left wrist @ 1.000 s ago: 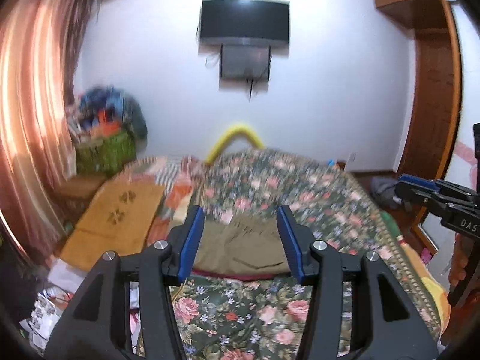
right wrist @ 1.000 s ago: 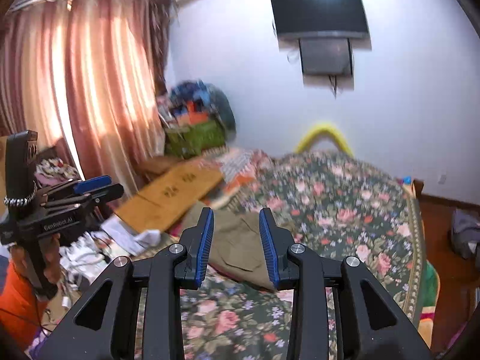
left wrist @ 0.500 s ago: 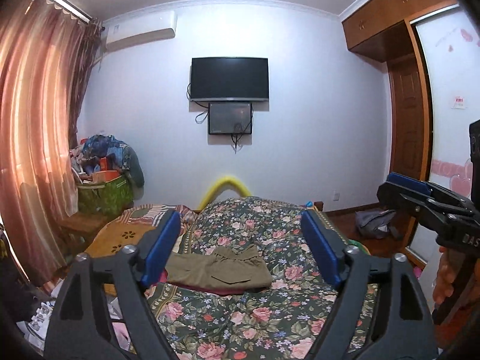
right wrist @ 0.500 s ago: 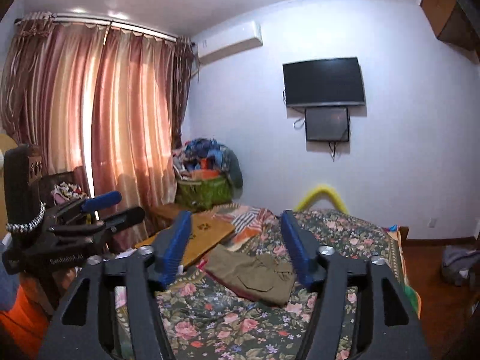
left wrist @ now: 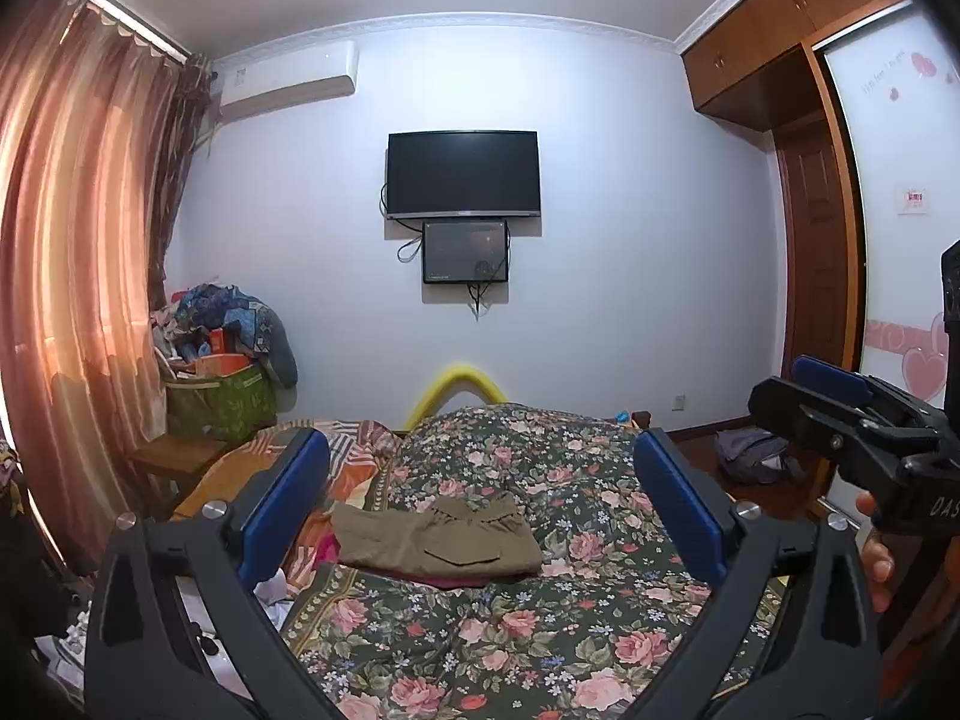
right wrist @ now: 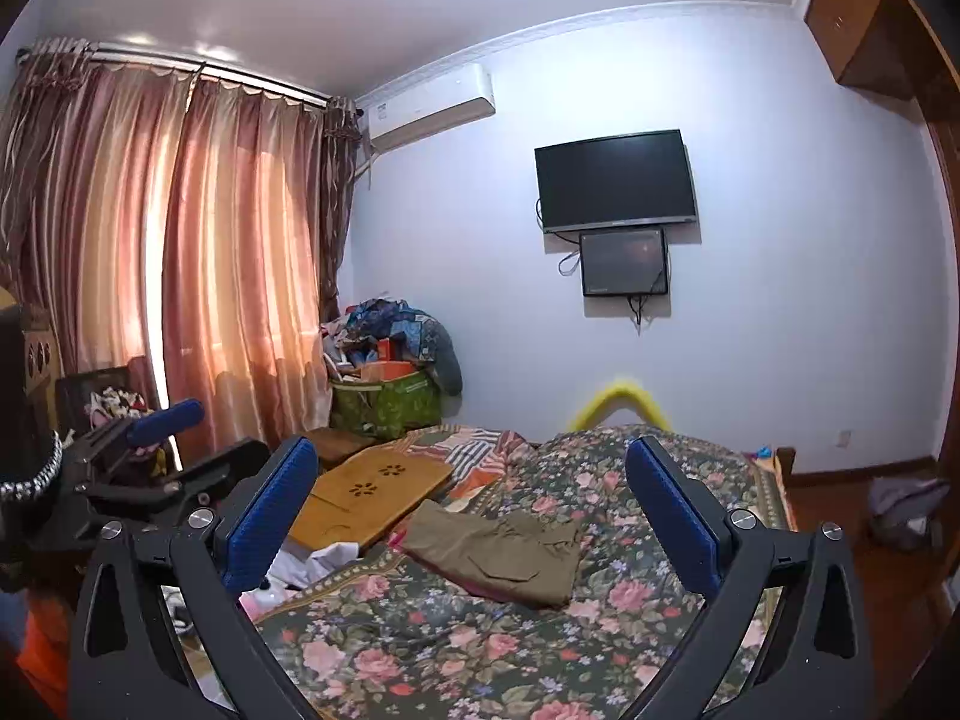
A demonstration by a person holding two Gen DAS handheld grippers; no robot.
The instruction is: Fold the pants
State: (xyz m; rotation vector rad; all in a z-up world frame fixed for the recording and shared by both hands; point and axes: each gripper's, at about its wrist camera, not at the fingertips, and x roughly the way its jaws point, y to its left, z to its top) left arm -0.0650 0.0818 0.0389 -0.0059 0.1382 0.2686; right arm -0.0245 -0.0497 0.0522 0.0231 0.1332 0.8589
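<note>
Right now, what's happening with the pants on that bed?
A person holds a gripper in each hand. The olive pants lie folded in a compact rectangle on the floral bedspread, untouched. The left gripper and right gripper have just been opening, nothing between the fingers, both well back from the pants. The fold looks finished.

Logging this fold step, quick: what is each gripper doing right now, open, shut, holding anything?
Left gripper: open, jaws just widened, holding nothing.
Right gripper: open, jaws just widened, holding nothing.
Folded pants lie free on the bed.
</note>
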